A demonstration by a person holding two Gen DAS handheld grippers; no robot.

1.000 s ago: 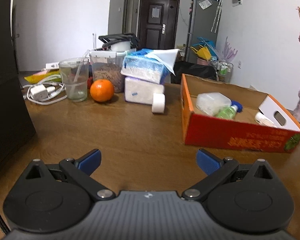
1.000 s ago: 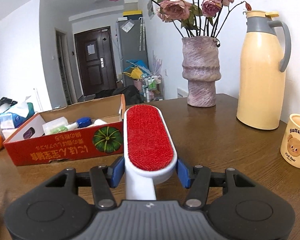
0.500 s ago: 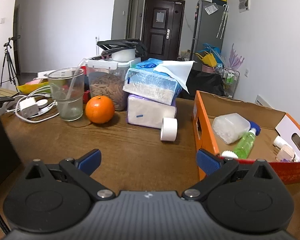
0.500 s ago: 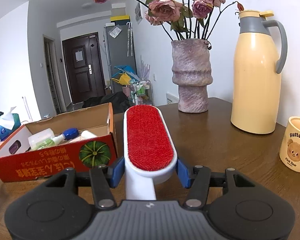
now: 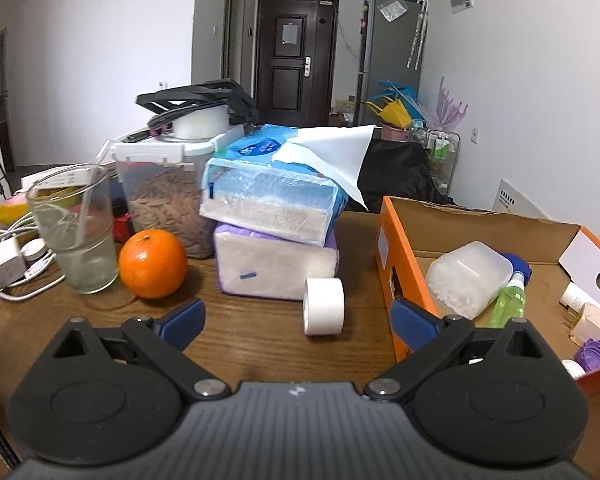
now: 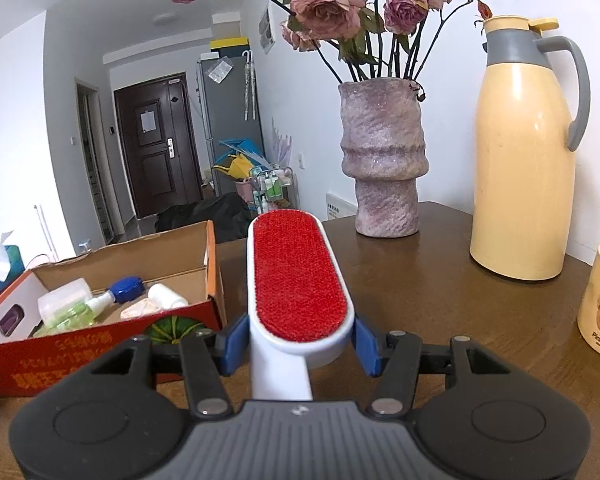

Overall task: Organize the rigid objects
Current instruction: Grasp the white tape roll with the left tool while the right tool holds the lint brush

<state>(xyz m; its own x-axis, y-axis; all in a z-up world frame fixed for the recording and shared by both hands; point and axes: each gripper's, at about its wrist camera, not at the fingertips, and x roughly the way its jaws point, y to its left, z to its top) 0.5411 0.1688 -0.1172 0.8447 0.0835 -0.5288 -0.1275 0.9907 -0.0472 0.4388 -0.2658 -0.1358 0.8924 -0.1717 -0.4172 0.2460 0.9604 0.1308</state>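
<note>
Right wrist: gripper (image 6: 298, 342) clamps fuzzy red oval lint brush (image 6: 298, 280)

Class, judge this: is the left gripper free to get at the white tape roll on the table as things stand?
Probably yes: the left gripper is open and empty, and the tape roll stands just ahead on bare table, with nothing between.

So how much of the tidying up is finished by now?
Partly done: the cardboard box already holds a clear plastic tub, a green spray bottle and a few small bottles. In hand: the right gripper is clamped on a red lint brush beside the box. Left: the tape roll lies on the table, ahead of the open, empty left gripper.
</note>
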